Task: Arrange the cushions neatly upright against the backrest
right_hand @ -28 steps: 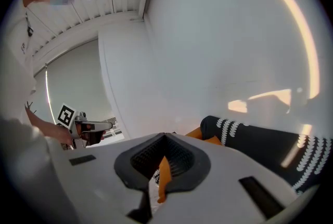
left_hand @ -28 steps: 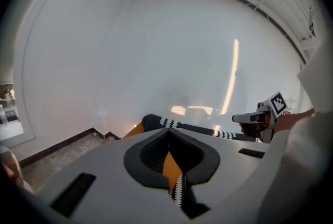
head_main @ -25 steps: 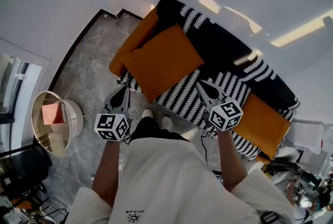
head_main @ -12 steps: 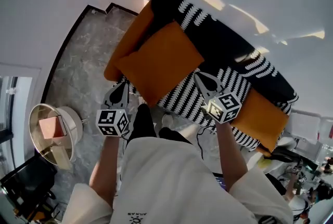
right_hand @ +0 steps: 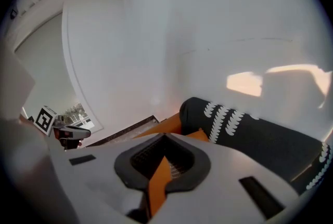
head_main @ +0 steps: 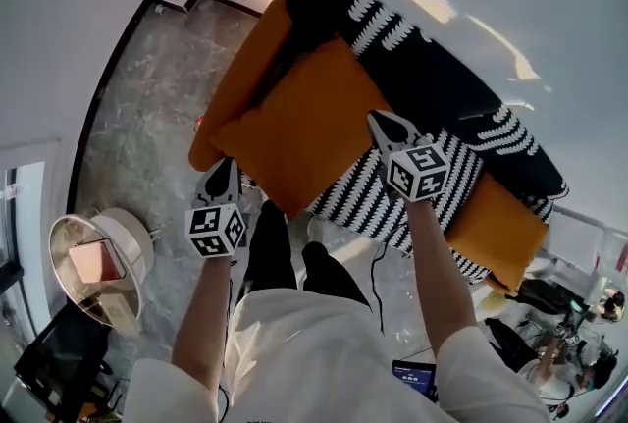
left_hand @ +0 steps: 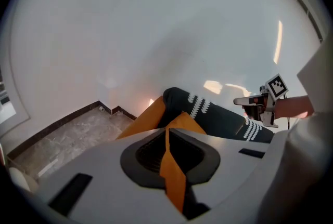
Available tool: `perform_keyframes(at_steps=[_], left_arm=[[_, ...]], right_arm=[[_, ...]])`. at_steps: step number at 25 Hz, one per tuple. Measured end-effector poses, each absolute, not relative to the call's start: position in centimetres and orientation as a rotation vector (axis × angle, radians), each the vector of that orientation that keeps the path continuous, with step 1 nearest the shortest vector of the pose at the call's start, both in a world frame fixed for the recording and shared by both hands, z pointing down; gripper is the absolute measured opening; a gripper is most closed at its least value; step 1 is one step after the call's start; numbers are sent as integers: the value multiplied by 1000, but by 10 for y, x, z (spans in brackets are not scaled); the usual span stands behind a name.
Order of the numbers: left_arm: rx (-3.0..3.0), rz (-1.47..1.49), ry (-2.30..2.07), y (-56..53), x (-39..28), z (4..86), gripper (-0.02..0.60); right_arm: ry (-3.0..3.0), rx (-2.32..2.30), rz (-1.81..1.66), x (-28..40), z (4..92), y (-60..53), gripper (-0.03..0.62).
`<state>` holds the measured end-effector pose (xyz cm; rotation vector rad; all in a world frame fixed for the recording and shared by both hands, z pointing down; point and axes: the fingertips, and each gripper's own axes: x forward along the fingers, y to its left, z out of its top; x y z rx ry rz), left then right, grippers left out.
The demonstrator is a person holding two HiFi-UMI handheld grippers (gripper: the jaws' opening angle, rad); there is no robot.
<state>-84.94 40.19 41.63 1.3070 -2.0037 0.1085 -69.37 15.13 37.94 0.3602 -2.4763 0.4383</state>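
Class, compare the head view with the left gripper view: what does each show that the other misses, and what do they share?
Head view only: the person's legs and the marker cube on the left gripper. Left gripper view only: a fold of the orange cushion pinched between that gripper's shut jaws. Both: the cushion itself, the black patterned sofa and the right gripper.

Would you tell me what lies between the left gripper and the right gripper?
The orange cushion fills that stretch, as the head view shows; the left gripper and the right gripper each pinch an edge of it.
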Motion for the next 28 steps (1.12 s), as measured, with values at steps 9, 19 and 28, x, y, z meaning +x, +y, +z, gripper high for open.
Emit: perform_keyframes(at_steps=[9, 19, 28], left_arm=[[1141, 128, -1931, 397, -884, 518, 109], [964, 137, -1919, 399, -911, 590, 217], [881, 160, -1889, 396, -921, 619, 267]], right_arm=[[-2374, 402, 378, -754, 479, 76, 23], [-2289, 368, 285, -805, 569, 38, 26], [-2146, 419, 328, -830, 621, -5, 230]])
